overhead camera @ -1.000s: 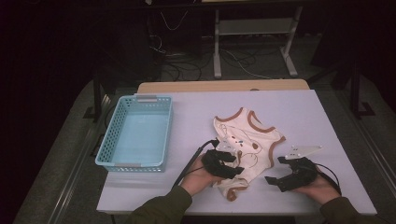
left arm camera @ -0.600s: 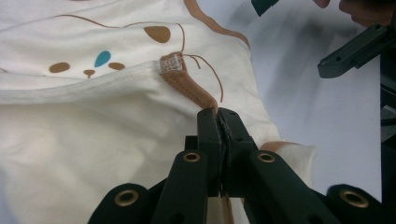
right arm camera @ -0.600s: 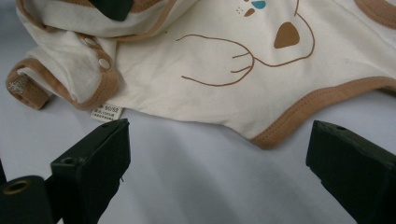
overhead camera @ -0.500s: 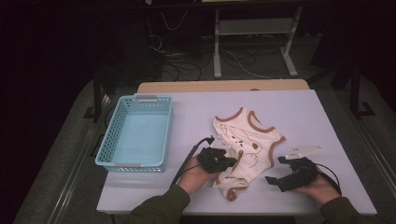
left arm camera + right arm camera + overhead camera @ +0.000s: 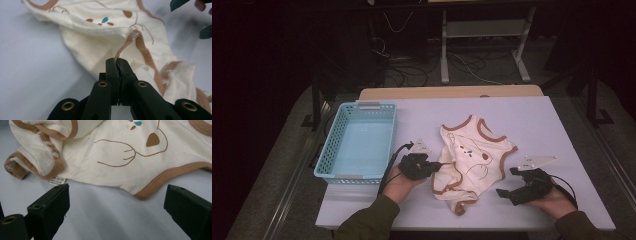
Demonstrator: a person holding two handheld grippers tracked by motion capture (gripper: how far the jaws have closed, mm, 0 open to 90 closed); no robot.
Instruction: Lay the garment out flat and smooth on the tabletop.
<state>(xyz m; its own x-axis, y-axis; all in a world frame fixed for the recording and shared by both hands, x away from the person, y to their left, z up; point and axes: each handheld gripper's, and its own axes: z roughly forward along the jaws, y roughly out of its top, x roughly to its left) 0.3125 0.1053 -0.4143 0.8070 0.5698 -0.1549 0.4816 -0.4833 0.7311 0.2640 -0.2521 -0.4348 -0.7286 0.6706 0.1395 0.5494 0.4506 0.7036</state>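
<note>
White size tag (image 5: 57,180) on cream bodysuit (image 5: 120,152), print too blurry to read.

Blue basket (image 5: 357,140) is standing as the sole tall obstruction, occupying the table's (image 5: 532,115) left portion. Right of the basket, the flat bodysuit (image 5: 472,160) is lying low; beyond it, bare tabletop is offering open passage.

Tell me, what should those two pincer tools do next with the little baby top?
Probably close the right gripper on the top's near hem. The left gripper is shut on the brown trim, while the right one's jaws stand open just short of the hem, so the cloth is held on one side only.
</note>
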